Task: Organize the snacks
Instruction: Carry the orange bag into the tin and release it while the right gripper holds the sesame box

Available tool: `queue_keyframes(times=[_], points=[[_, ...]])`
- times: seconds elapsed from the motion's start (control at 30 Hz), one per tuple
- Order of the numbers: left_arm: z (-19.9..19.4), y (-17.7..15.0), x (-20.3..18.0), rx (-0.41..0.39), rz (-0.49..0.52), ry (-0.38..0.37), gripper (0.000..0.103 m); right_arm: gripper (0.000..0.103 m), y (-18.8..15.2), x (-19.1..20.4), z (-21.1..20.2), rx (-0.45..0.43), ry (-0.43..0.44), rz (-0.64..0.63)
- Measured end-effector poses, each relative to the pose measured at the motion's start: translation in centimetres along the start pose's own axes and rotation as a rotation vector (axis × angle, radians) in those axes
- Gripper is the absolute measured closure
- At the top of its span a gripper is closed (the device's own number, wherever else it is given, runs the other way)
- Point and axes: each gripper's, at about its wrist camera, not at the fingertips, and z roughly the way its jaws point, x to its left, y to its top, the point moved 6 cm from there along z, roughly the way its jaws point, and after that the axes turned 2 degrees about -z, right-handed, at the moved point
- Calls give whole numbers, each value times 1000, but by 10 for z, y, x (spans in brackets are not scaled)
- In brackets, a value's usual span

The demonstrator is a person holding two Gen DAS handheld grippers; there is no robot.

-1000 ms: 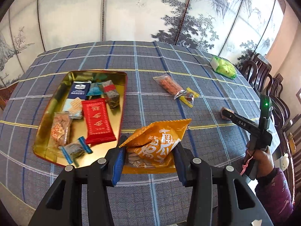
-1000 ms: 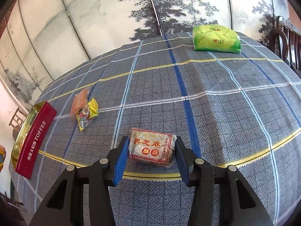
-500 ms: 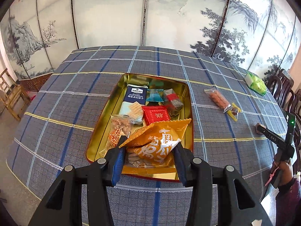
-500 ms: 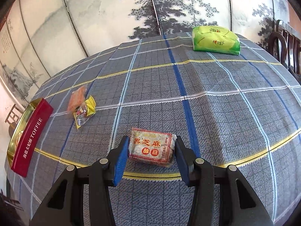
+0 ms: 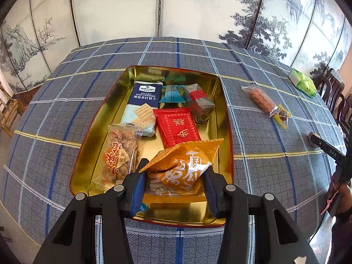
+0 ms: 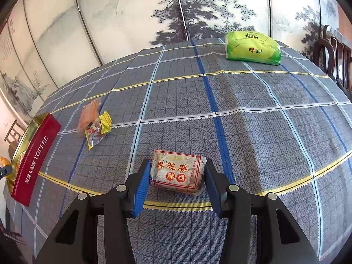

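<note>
Partly hidden: the red packet (image 5: pixel 177 125), its near end behind the orange bag (image 5: pixel 182 167); we cannot read that bag's lower edge. A blue wrapper (image 5: pixel 142 206) shows only a corner by the left gripper (image 5: pixel 173 189). The gold tin (image 6: pixel 24 136) is cut by the frame edge; we see no contents there.
</note>
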Motion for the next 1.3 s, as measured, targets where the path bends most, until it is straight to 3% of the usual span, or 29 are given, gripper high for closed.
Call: queue_keyframes(times=[0.9,1.0,1.13,1.3], points=[[22,-13,-8,17,38,44,56,54,0,1,0,1,-2,-2],[19,-13,-10,4,51,54,52,54,0,1,0,1,-2,-2],[11,-11,-12,-38,71,76,40,54,0,1,0,1,-3,-3],[2,-8,-14,-83,88,101,36,54,0,1,0,1,-3,-3]])
